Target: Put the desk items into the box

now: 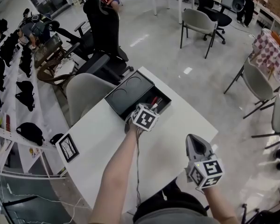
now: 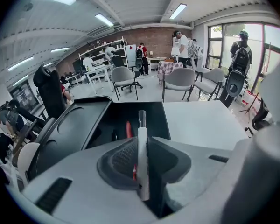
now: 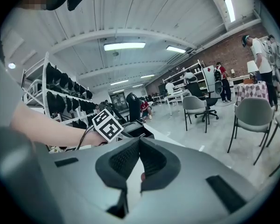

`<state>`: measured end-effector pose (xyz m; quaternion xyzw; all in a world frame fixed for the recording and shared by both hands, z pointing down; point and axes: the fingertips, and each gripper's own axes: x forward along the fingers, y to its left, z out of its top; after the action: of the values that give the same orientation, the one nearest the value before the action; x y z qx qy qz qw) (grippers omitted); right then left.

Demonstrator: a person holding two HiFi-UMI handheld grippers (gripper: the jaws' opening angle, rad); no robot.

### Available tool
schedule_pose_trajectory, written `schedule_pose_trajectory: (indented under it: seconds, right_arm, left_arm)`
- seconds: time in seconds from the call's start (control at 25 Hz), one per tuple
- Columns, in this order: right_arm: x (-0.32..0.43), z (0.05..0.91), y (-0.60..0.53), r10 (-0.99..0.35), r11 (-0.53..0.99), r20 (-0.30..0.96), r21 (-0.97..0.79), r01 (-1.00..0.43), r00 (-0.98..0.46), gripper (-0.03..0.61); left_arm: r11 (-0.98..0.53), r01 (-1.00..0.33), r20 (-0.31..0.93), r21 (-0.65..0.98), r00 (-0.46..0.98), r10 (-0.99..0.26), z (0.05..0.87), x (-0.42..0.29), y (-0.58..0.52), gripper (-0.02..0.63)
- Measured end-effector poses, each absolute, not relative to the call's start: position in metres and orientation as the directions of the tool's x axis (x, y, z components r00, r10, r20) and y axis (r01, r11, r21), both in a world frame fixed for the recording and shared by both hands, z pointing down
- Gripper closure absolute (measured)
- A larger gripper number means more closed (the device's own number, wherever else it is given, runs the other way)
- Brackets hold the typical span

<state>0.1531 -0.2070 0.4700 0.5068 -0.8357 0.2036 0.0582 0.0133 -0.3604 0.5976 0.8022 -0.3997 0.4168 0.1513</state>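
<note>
On the white table (image 1: 172,139) stands a black box (image 1: 151,94), its lid (image 1: 128,88) lying open to the left. My left gripper (image 1: 149,111) hovers over the box's near edge. It is shut on a white pen with a clear cap (image 2: 141,139), which points down into the box (image 2: 130,118). A red pen (image 2: 129,129) and a dark item lie inside. My right gripper (image 1: 192,139) hangs over the table's right front part, apart from the box. Its jaws (image 3: 139,141) meet at the tips with nothing between them.
A small black-framed picture (image 1: 68,147) lies at the table's left front corner. A grey chair (image 1: 86,93) stands behind the table and a black office chair (image 1: 105,31) beyond it. Shelves with black bags (image 1: 18,92) line the left side. More chairs (image 1: 259,85) stand at the right.
</note>
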Motion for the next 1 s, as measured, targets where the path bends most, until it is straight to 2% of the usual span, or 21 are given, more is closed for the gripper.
schedule_pose_trajectory:
  seconds: [1.0]
  right_arm:
    - [0.159, 0.472, -0.209, -0.821, 0.396, 0.32, -0.279, -0.875, -0.473, 0.575]
  left_arm:
    - [-0.656, -0.749, 0.842, -0.091, 0.294, -0.452, 0.61, 0.007, -0.366, 0.54]
